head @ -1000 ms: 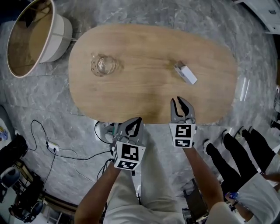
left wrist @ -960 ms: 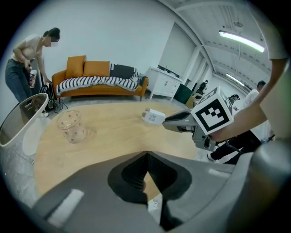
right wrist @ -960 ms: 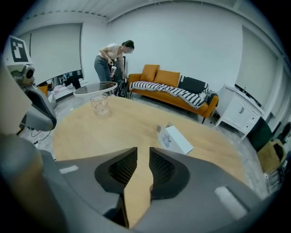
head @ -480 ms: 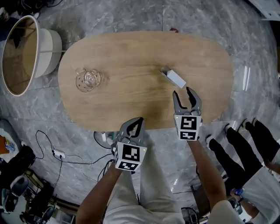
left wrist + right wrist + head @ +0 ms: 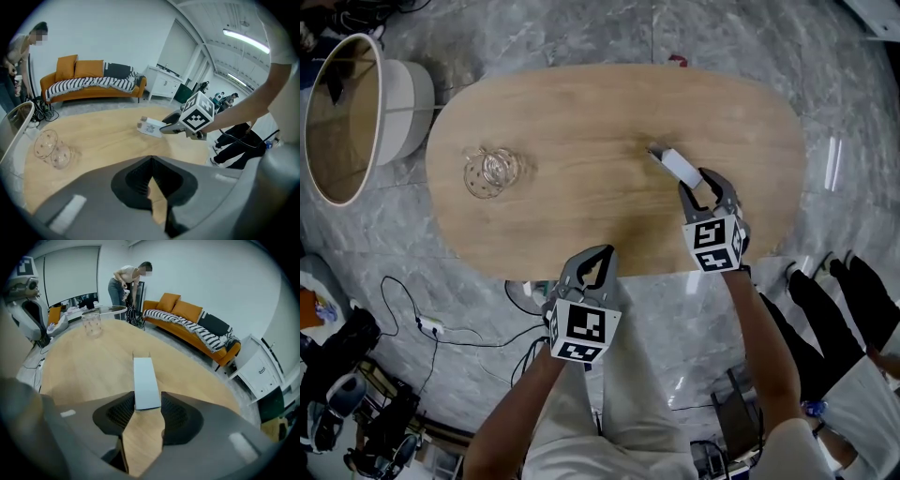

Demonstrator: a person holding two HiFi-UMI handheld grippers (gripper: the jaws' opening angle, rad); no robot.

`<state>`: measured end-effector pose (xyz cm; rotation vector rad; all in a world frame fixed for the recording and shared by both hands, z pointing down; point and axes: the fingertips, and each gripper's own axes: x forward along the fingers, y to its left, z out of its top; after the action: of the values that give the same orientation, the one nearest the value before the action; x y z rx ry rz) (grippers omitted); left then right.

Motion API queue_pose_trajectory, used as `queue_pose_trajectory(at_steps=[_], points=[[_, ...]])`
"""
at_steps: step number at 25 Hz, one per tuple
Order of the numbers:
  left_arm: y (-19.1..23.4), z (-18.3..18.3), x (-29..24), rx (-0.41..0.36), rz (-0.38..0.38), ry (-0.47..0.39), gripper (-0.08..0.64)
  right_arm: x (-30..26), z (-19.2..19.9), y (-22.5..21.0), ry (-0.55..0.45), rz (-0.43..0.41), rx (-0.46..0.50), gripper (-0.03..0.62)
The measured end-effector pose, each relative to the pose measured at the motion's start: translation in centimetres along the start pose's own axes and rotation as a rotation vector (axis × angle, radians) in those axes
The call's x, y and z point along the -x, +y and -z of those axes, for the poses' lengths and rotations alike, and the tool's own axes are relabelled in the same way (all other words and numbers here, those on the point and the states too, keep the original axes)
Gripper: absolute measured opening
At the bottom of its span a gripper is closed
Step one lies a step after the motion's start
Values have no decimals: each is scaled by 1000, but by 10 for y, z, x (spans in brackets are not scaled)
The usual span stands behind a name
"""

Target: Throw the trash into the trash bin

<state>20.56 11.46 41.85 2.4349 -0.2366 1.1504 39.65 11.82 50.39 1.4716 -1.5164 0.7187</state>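
A white carton [image 5: 678, 167] lies on the oval wooden table [image 5: 581, 112], right of the middle. My right gripper [image 5: 705, 185] stands open at its near end. The jaws have just been opening, and the carton's end [image 5: 146, 380] sits between the fingers; I cannot see the pads pressing it. My left gripper [image 5: 598, 253] hovers at the table's near edge, shut and empty [image 5: 151, 161]. From the left gripper view the right gripper [image 5: 176, 125] meets the carton [image 5: 150, 126]. The white round trash bin [image 5: 398, 103] stands on the floor at the table's far left.
A clear cup [image 5: 487, 172] rests on the table's left part. Cables [image 5: 412, 319] run over the marble floor at the left. Someone's black-clad legs [image 5: 825, 319] stand at the right. An orange sofa [image 5: 187, 315] and a person are beyond the table.
My right gripper has moved forward from the table's near edge to the carton and its jaws have spread around the carton's end. The left gripper stays near the table edge.
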Motion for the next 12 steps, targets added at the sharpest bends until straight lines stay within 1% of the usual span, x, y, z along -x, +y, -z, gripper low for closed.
queue_pose_trajectory(at_steps=[3, 8, 12], points=[[6, 5, 5, 5, -14, 4, 0, 4, -7, 5, -10, -14, 13, 198], [15, 13, 18, 14, -35, -7, 0, 19, -29, 28, -69, -24, -38, 196], [16, 17, 28, 31, -54, -24, 0, 32, -44, 51, -111, -38, -40, 196]])
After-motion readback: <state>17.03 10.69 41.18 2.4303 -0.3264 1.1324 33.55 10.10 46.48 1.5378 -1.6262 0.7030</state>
